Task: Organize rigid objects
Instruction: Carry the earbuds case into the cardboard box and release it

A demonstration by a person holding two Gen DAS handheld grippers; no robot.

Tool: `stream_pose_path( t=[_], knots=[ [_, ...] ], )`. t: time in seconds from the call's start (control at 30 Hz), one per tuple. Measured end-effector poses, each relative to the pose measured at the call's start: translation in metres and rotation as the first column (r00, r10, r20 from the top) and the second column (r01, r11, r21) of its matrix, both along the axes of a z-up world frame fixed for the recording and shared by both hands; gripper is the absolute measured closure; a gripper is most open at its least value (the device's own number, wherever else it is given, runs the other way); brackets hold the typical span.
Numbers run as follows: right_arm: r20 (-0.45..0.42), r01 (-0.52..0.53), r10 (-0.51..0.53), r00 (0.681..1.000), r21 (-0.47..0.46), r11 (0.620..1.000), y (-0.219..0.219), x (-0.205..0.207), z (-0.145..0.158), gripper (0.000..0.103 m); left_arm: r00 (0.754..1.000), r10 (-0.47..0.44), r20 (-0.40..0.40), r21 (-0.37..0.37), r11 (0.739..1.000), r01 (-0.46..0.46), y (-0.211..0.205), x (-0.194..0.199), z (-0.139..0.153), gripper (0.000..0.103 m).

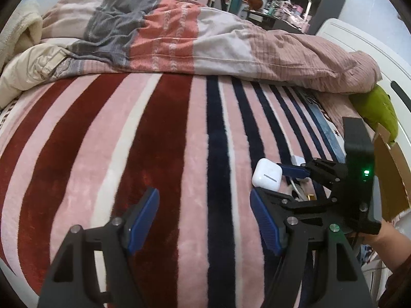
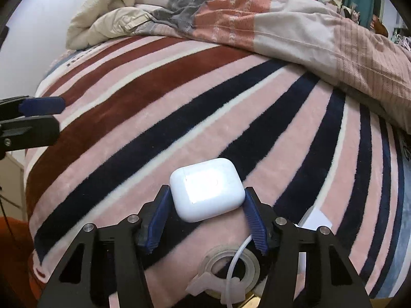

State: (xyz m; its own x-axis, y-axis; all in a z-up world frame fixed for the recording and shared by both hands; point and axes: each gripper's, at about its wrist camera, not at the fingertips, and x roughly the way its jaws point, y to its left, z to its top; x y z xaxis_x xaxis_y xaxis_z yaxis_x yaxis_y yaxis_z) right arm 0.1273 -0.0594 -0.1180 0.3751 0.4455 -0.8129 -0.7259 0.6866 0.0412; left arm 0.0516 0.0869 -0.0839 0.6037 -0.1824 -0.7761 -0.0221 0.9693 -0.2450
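A white earbud case sits between the blue pads of my right gripper, which is shut on it just above the striped blanket. In the left wrist view the same case shows at the right, held by the right gripper. My left gripper is open and empty over the blanket, to the left of the case. Its fingers show at the left edge of the right wrist view.
A roll of clear tape, a white cable and a white charger block lie under the right gripper. A rumpled duvet lies along the far side. A cardboard box and a green plush are at the right.
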Motion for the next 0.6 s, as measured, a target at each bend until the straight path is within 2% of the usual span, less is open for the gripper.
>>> stream_pose_path(
  t=[0.07,0.13,0.2,0.3,0.4,0.47,0.5,0.6],
  knots=[
    [0.015,-0.018,0.018,1.000,0.019,1.000,-0.003,-0.009,0.010,0.050,0.998,-0.048,0.026,-0.044,0.998,0.049,-0.004,-0.003,0.007,0.033],
    [0.029,-0.038,0.037,0.999,0.043,0.998,-0.005,-0.019,0.024,0.050,0.995,-0.086,0.056,-0.131,0.987,0.093,-0.009,-0.004,0.018,0.033],
    [0.058,-0.073,0.068,0.996,0.081,0.994,-0.009,-0.036,0.045,0.050,0.988,-0.129,0.080,-0.174,0.975,0.141,-0.022,-0.004,0.029,0.033],
    [0.113,-0.113,0.098,0.989,0.128,0.985,-0.019,-0.057,0.074,0.050,0.975,-0.197,0.101,-0.140,0.968,0.210,-0.052,-0.005,0.050,0.035],
    [0.152,-0.122,0.096,0.984,0.169,0.978,-0.035,-0.075,0.101,0.050,0.960,-0.248,0.129,-0.103,0.960,0.261,-0.079,-0.007,0.072,0.046],
    [0.175,-0.131,0.097,0.980,0.194,0.972,-0.047,-0.084,0.115,0.050,0.948,-0.282,0.148,-0.102,0.949,0.298,-0.095,-0.008,0.087,0.064],
    [0.195,-0.133,0.094,0.976,0.201,0.971,-0.055,-0.089,0.122,0.050,0.941,-0.301,0.158,-0.083,0.945,0.316,-0.108,-0.010,0.096,0.067],
    [0.241,-0.123,0.070,0.968,0.213,0.969,-0.077,-0.096,0.137,0.050,0.928,-0.329,0.174,-0.033,0.940,0.339,-0.134,-0.014,0.113,0.067]
  ],
)
